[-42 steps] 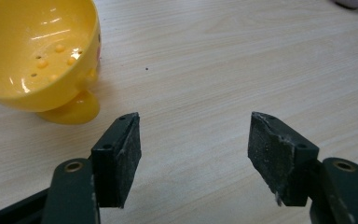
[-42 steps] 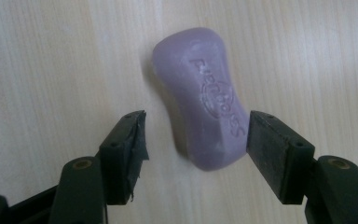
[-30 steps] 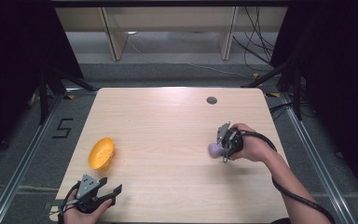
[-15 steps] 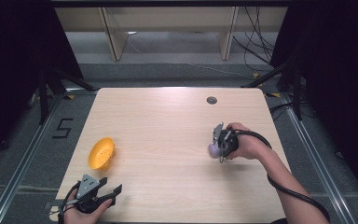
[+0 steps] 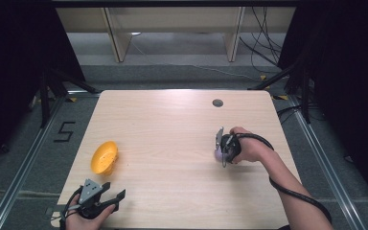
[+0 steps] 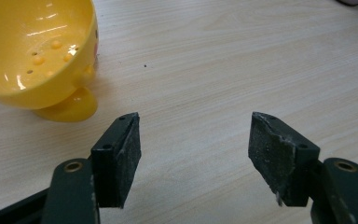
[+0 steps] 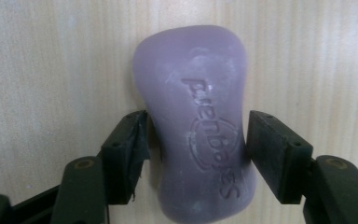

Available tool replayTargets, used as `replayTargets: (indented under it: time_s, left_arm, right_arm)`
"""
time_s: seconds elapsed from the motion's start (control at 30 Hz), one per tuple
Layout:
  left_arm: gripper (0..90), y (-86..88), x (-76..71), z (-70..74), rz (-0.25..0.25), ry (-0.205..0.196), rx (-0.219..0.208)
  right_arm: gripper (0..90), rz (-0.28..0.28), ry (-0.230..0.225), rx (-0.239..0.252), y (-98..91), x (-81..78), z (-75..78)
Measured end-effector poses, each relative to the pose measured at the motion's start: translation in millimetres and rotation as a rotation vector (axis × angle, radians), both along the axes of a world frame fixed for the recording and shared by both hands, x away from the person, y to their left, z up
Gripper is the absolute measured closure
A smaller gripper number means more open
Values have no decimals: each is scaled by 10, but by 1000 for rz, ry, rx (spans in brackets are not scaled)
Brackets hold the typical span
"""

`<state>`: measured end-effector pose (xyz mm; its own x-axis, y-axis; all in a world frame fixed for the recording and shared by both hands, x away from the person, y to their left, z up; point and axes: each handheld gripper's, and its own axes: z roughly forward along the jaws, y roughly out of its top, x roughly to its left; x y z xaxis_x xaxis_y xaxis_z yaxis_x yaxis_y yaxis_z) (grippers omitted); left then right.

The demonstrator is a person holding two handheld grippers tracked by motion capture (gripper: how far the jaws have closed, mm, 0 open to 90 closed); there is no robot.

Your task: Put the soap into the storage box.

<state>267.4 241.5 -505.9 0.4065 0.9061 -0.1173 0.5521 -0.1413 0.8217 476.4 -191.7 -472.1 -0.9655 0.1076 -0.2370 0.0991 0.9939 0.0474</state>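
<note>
A purple soap bar with embossed lettering lies lengthwise between the jaws of my right gripper, both pads pressed against its narrow waist, just over the wooden table. In the high view the soap bar peeks out left of the right gripper, at the table's right-centre. A yellow perforated bowl lies tipped near the left edge; up close the bowl is to the upper left of my left gripper. The left gripper rests open at the front left corner, nothing between its pads.
The light wooden table has a small dark round hole near its far edge. A black cable trails from the right gripper along the forearm. Dark curtains and floor rails flank the table.
The right hand has shifted slightly left with the soap bar in its gripper. The left gripper and the bowl have stayed put.
</note>
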Motion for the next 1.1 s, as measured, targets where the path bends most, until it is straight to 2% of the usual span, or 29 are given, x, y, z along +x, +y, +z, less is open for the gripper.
replayTargets:
  time_s: [0.03, 0.07, 0.13, 0.2, 0.37, 0.4, 0.47, 0.53, 0.6, 0.73, 0.8, 0.87, 0.93, 0.97, 1.0, 1.1]
  left_arm:
    - [337, 3, 0, 2, -3, -1, 4]
    - [337, 3, -1, 3, -4, -1, 3]
    - [337, 2, 1, 2, -6, -2, 4]
    - [337, -12, 1, 2, 2, -3, 2]
    - [337, 0, 2, 1, -3, 1, 2]
    - [337, 3, 1, 3, -6, -2, 4]
    - [337, 3, 0, 6, -8, 2, 8]
    - [337, -10, 2, 2, -1, -4, 1]
    - [337, -11, 3, 1, 1, -3, -1]
    - [337, -12, 5, 1, 2, -3, -2]
    - [337, -12, 4, 3, 5, 1, 2]
    - [337, 0, 8, 4, -3, 6, 3]
    - [337, 3, 10, 2, -6, 3, -1]
    - [337, 3, 10, 2, -6, 3, -1]
    - [337, 2, 12, -7, 0, 0, -11]
    - [337, 2, 8, -2, 4, 2, -12]
  right_arm:
    - [424, 0, 0, 0, 0, 0, 0]
    - [482, 27, -10, 21, 10, 24, 0]
    - [497, 22, -5, 22, 15, 21, 1]
    - [498, -39, 16, 11, 25, -3, 3]
    - [500, -54, 23, 26, 35, 14, 3]
    - [500, -92, 28, 35, 30, 7, 6]
    - [501, -122, 33, 37, 31, -8, 9]
    - [501, -103, 14, 46, 20, 3, -2]
    - [502, -119, 11, 50, 32, -15, -1]
    - [502, -106, -4, 97, 9, -18, -7]
    - [502, -129, -5, 115, 8, -37, -3]
    - [503, -137, -31, 146, 9, -50, 6]
    - [503, -169, -24, 170, 16, -75, 23]
    - [503, -162, -12, 188, 22, -82, 27]
    - [503, -136, -38, 171, 19, -79, 36]
    - [503, -147, -51, 163, 28, -110, 51]
